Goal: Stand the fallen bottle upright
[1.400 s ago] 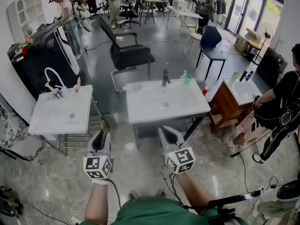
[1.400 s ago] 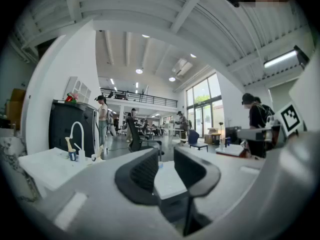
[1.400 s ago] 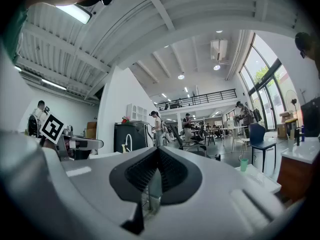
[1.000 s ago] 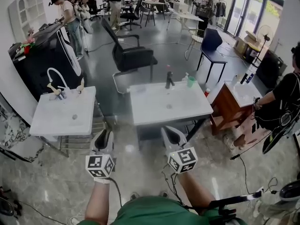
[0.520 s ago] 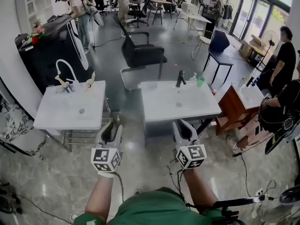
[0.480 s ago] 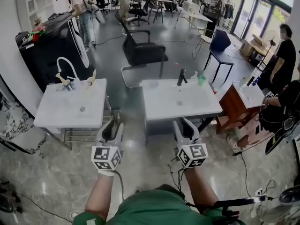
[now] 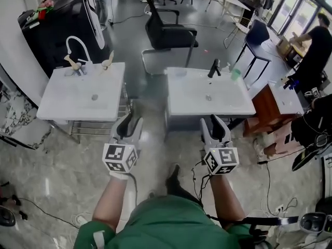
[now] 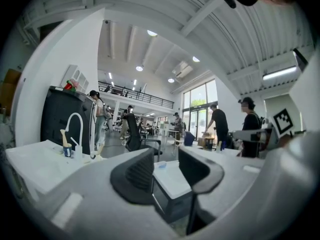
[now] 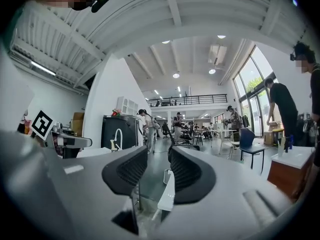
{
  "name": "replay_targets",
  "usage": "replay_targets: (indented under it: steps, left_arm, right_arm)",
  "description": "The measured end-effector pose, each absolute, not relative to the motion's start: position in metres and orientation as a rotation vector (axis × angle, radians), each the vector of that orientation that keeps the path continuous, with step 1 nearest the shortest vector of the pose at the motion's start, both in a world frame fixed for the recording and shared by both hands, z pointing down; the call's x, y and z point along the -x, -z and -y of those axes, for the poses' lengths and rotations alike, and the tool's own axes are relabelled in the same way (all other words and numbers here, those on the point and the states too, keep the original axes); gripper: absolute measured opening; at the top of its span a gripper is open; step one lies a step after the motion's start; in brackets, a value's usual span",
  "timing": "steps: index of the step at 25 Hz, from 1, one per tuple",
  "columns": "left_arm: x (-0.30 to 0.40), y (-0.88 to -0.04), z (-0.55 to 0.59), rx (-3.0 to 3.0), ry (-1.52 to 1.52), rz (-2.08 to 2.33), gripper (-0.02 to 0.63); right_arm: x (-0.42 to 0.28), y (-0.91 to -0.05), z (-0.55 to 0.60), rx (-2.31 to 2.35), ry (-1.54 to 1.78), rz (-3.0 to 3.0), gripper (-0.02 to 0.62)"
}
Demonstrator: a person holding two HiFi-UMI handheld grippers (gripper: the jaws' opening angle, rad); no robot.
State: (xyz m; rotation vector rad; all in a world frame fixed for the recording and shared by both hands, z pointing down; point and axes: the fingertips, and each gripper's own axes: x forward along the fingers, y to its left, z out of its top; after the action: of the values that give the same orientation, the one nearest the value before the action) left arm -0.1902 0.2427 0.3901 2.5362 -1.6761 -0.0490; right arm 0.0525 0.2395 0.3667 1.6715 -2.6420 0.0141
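Ahead stands a white basin table (image 7: 181, 105) with a black tap (image 7: 213, 68) and an upright green bottle (image 7: 236, 74) at its far edge. Near its far left corner lies a small clear object (image 7: 179, 72), too small to identify; it shows as a bluish speck (image 8: 159, 164) in the left gripper view. My left gripper (image 7: 129, 120) (image 8: 166, 156) hangs over the floor before the gap between the two tables, jaws apart and empty. Just short of the basin table's near edge, my right gripper (image 7: 215, 123) (image 9: 159, 154) is opening, with nothing between its jaws.
A second white basin table (image 7: 57, 100) with a curved white tap (image 7: 78, 43) stands to the left. A black office chair (image 7: 168, 32) stands behind, a black cabinet (image 7: 62, 22) at the far left, and a wooden stand (image 7: 264, 105) to the right. A person (image 7: 311, 56) stands at the right, and cables (image 7: 270, 185) lie on the floor.
The view and both grippers have moved closer to the basin tables. The right gripper's jaws have spread apart; the left gripper's look the same.
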Motion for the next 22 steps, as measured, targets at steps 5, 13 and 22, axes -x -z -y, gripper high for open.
replay_targets:
  steps: [5,13,22]
  left_arm:
    - [0.189,-0.397,-0.208,-2.517,-0.002,1.709,0.152]
    - [0.171,-0.403,-0.119,-2.439,-0.057,1.795,0.152]
    - [0.13,-0.405,-0.034,-2.378,-0.127,1.85,0.152]
  right_arm:
    - [-0.049,-0.38,-0.192,-1.62,-0.065,2.68,0.129]
    - [-0.057,-0.396,-0.089,-1.476,-0.097,2.78,0.129]
    - [-0.081,-0.406,0.001,-1.358,-0.158,2.846,0.129]
